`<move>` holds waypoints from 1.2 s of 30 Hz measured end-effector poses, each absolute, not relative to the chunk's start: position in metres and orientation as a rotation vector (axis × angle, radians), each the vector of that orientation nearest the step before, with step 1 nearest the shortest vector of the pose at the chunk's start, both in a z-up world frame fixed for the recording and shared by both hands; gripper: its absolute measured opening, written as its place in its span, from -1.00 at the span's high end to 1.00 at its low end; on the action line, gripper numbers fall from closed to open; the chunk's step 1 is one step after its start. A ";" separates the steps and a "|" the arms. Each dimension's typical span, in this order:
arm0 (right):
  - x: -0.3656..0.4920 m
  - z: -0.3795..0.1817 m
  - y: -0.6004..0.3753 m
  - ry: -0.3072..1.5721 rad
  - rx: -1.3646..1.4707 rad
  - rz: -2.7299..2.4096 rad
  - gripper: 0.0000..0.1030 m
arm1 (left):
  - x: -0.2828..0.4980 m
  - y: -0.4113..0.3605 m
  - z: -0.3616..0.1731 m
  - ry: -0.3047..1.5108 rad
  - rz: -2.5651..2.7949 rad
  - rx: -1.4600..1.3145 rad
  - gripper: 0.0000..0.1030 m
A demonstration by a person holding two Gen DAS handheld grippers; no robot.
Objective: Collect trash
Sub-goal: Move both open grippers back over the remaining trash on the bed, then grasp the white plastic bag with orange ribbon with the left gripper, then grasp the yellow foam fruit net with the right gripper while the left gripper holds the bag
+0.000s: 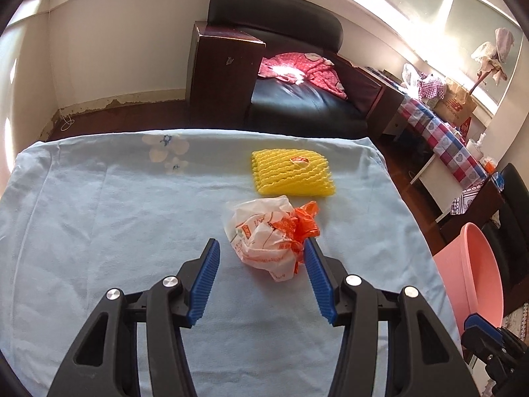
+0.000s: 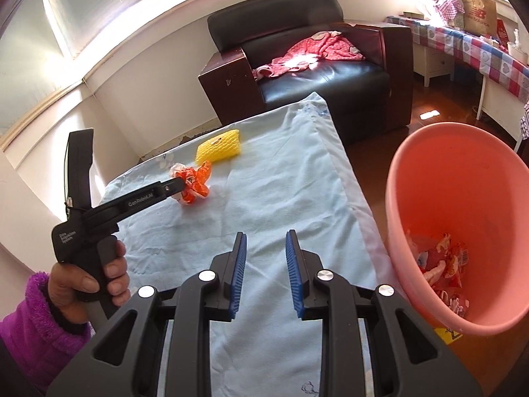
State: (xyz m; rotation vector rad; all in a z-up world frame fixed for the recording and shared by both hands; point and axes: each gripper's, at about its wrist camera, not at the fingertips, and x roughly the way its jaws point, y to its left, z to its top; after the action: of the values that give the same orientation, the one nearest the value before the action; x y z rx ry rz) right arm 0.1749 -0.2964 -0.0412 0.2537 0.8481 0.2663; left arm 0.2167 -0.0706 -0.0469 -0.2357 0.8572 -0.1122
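The left gripper's point(image 1: 263, 248) fingers point(image 1: 211, 261) spread wide around a crumpled plastic bag point(image 1: 264, 235) on the blue-clothed surface point(image 1: 99, 215), its orange end toward the pink bucket point(image 2: 463, 198); right gripper point(image 2: 266, 248) narrowly parted, holding nothing.

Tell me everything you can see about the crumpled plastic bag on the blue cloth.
The crumpled plastic bag is thin, white, translucent film with orange print and a bunched orange end on its right. It lies wadded on the light blue cloth, just in front of the yellow foam net but apart from it. The open left gripper straddles it, its right finger against the orange end; the left finger stands clear.
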 end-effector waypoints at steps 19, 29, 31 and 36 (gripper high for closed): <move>0.258 -0.041 -0.241 0.863 0.211 0.402 0.52 | 0.187 -0.043 -0.035 0.788 -0.178 -0.278 0.53; 0.344 -0.055 -0.203 0.881 0.137 0.355 0.26 | 0.164 -0.009 -0.036 0.790 -0.167 -0.337 0.52; 0.358 -0.062 -0.201 0.904 0.147 0.350 0.25 | 0.164 -0.006 -0.037 0.793 -0.167 -0.344 0.52; 0.381 -0.076 -0.201 0.953 0.199 0.347 0.19 | 0.163 -0.002 -0.041 0.806 -0.171 -0.356 0.52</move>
State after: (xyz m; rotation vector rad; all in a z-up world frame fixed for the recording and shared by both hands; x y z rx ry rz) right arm 0.3813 -0.2006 -0.0760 0.1986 0.9530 0.3473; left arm 0.1628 -0.0017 -0.0411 -0.3556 0.8059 -0.1709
